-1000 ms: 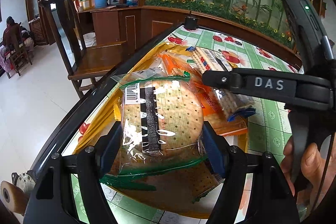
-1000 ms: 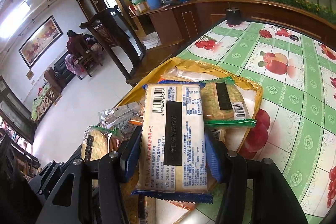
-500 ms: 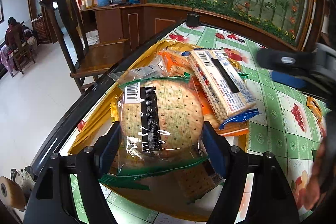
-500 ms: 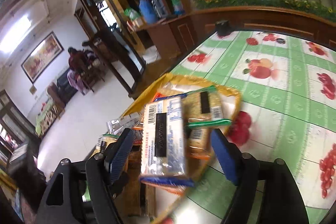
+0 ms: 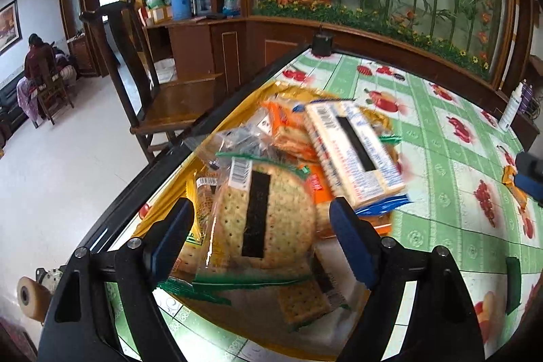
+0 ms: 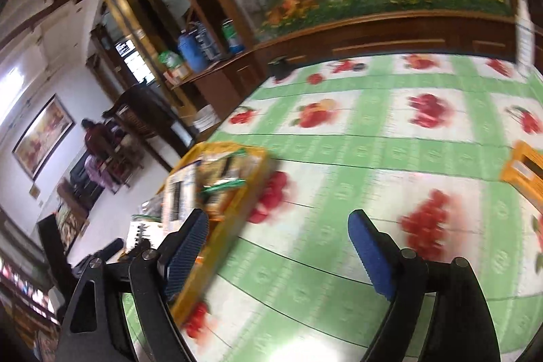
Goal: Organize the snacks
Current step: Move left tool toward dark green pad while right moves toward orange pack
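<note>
Over a bench (image 5: 437,138) with a fruit-print cloth, the left gripper (image 5: 261,226) hangs with its fingers (image 5: 353,240) opening around a round cracker pack (image 5: 268,219) lying on the snack heap in a yellow tray (image 6: 251,189); the pads look clear of it. The right gripper (image 6: 278,243) is beside the tray, fingers widening, nothing between them.

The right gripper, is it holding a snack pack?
No, the right gripper has nothing between its opening jaws, only the green fruit tablecloth below, and the snack packs lie off to its left.
</note>
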Motion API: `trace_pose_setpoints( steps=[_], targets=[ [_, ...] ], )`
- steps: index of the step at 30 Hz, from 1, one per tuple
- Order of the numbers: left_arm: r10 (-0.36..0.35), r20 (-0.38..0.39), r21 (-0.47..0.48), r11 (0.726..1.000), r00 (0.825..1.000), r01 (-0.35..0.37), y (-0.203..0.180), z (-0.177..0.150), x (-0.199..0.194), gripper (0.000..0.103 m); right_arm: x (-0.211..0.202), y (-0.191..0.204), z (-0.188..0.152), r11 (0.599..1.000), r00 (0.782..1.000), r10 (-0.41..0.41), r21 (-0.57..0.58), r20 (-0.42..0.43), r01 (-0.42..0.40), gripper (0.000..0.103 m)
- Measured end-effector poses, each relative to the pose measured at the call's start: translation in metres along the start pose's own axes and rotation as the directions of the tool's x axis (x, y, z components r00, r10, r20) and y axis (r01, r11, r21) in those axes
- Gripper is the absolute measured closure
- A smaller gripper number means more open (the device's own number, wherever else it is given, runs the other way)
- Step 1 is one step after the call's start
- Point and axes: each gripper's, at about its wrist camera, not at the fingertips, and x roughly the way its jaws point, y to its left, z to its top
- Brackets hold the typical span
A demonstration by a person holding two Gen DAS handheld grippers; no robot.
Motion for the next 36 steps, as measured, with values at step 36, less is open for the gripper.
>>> trace_pose_setpoints(
  steps=[36],
  targets=[
    [-0.237, -0.073, 0.228, 0.942, 0.969, 0.248, -0.156, -0.037, -0.051, 0.021, -0.130, -0.191, -0.035, 0.938, 0.963, -0.260, 0.253, 0.072, 0.235, 0.010]
  ],
)
